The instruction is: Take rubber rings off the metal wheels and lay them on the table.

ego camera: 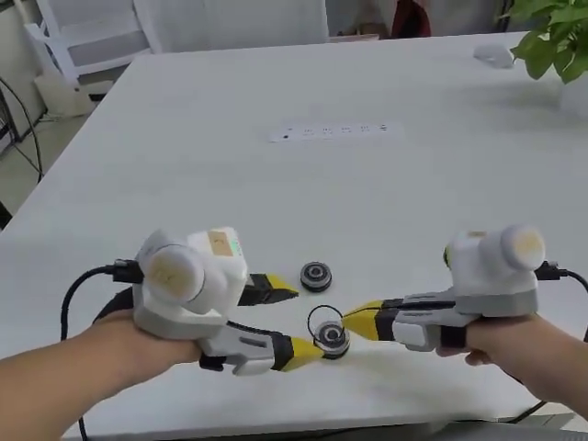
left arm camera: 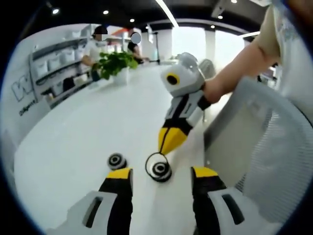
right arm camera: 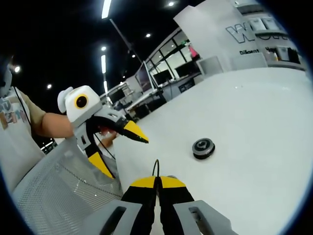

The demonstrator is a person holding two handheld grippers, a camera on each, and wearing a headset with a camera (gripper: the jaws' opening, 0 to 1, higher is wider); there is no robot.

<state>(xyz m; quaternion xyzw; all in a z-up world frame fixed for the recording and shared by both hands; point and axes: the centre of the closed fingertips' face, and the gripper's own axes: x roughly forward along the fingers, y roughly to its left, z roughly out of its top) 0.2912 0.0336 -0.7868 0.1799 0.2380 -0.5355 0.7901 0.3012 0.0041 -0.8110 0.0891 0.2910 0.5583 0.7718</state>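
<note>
Pinching now: right gripper (ego camera: 355, 319), jaws shut tight on the thin black rubber ring (ego camera: 310, 320).
Ring position: the loop stands up off the near wheel (ego camera: 333, 341) on the right gripper's side. I cannot tell whether it is fully clear of the rim.
Left gripper (ego camera: 296, 317): jaws spread wide, nothing held. The near wheel sits between them, one tip just beside it.
Key relation: the pull line runs from the near wheel toward the right gripper. Judged: the left jaws should brace the wheel.
Far wheel (ego camera: 315, 275): beyond the near wheel, apart from it, untouched.
Table (ego camera: 367, 202): bare surface beyond the near wheel for laying the ring.
</note>
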